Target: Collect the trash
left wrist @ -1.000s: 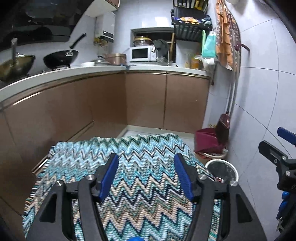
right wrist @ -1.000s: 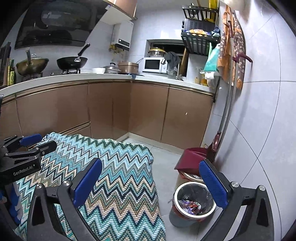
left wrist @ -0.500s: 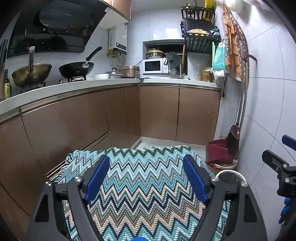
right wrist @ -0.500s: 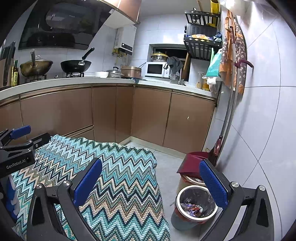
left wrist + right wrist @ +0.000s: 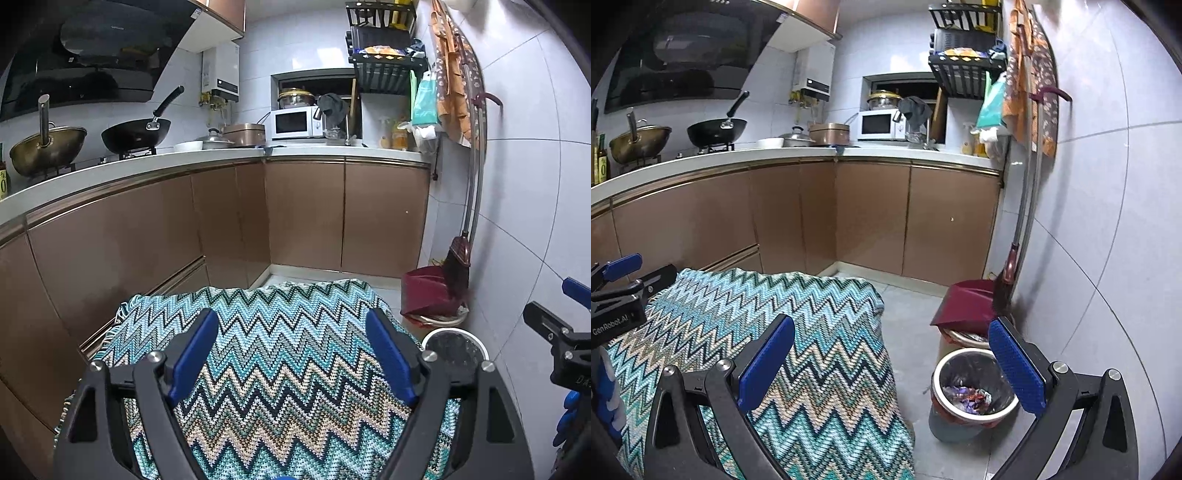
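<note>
A round metal trash bin stands on the floor by the right wall, with colourful wrappers inside; its rim also shows in the left wrist view. My left gripper is open and empty above a table covered with a zigzag cloth. My right gripper is open and empty, over the cloth's right edge and the floor beside the bin. No trash shows on the cloth.
A dark red dustpan and a broom lean at the wall behind the bin. Brown cabinets under a white counter with woks and a microwave ring the room. Grey floor lies between table and bin.
Both cameras have tilted upward and drawn back a little, showing more of the upper kitchen. The left gripper's fingers have spread wider. Both grippers stay empty.
</note>
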### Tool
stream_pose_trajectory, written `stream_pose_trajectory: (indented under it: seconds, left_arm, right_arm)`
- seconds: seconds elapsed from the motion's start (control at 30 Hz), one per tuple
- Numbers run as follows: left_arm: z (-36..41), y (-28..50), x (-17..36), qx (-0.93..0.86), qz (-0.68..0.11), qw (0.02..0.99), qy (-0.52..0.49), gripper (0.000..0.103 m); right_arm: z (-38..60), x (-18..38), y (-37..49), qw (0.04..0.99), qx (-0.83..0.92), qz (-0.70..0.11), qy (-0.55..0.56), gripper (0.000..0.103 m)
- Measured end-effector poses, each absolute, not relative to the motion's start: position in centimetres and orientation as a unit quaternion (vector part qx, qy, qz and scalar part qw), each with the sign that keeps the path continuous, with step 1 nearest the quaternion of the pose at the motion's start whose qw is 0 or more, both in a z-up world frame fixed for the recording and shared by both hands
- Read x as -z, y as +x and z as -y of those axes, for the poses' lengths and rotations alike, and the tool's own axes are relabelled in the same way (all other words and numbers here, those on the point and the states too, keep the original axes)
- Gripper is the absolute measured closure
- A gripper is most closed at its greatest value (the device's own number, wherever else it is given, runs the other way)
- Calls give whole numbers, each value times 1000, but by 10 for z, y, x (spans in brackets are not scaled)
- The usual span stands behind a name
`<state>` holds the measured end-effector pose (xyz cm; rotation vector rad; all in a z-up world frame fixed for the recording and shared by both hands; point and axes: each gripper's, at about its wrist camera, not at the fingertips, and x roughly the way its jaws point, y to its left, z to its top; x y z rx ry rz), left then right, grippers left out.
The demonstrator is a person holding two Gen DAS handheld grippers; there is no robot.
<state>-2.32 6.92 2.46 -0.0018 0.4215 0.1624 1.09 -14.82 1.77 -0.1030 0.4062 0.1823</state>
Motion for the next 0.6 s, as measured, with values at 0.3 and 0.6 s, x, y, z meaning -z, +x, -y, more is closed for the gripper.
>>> stream_pose_trajectory:
  seconds: [0.3,0.6]
  left_arm:
    - [-63,-15,-18,-75,-211,974,7,22]
    - [-58,-9,-14,-71,-212,975,17,22]
  right_arm:
    - [153,-1,19,971,-80,-222,-47,0]
    - [156,6,21,969,-74,-231,-50,0]
